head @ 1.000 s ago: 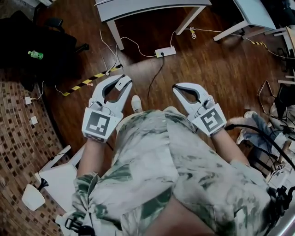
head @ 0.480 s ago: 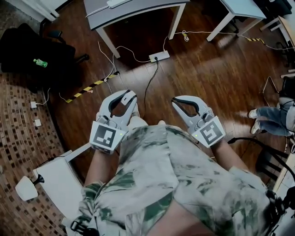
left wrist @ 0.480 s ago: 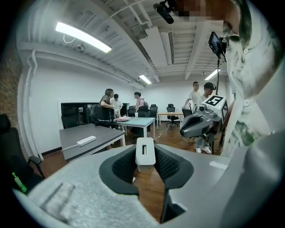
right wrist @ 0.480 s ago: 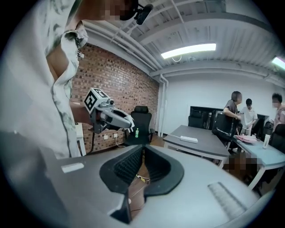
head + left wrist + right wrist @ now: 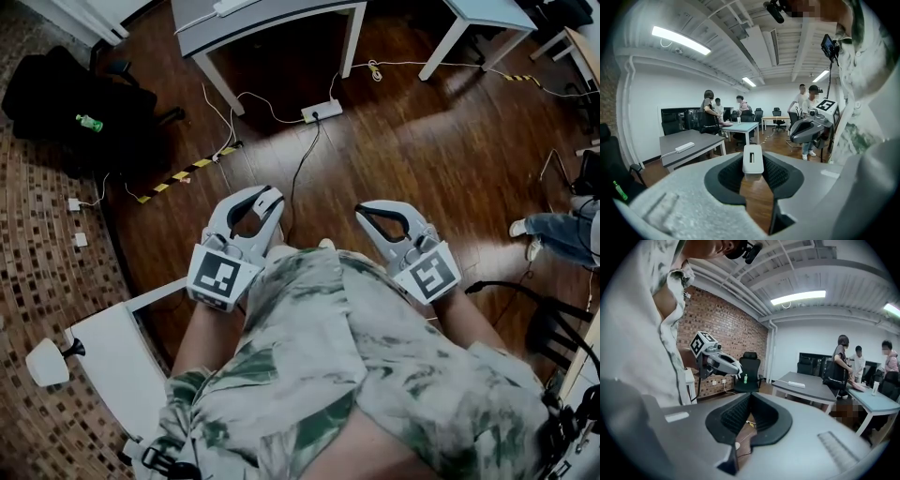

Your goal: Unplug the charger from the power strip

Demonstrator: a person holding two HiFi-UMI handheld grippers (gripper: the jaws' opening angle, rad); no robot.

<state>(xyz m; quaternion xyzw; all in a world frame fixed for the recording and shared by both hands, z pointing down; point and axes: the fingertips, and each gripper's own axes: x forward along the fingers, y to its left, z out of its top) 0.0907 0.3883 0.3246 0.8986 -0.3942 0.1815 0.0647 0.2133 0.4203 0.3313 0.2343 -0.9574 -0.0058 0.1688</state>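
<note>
A white power strip (image 5: 322, 110) lies on the wooden floor under a grey table (image 5: 199, 32). A black plug (image 5: 315, 118) sits in it, and its black cable (image 5: 300, 167) runs toward me. My left gripper (image 5: 270, 199) is held low in front of me, far short of the strip, shut on a small white block with a dark slot (image 5: 753, 160). My right gripper (image 5: 364, 212) is level with it on the right. Its jaws meet at the tips with nothing between them (image 5: 749, 397).
At the far left stand a black office chair (image 5: 56, 89) and a green bottle (image 5: 89, 123). Yellow-black tape (image 5: 183, 175) crosses the floor left of the cable. A white seat (image 5: 112, 361) is near my left leg. Another person's legs (image 5: 562, 234) are at the right.
Both grippers have travelled forward with me across the floor, and the grey table and strip now sit more to the left. The jaws have not changed and the left still holds the block.
</note>
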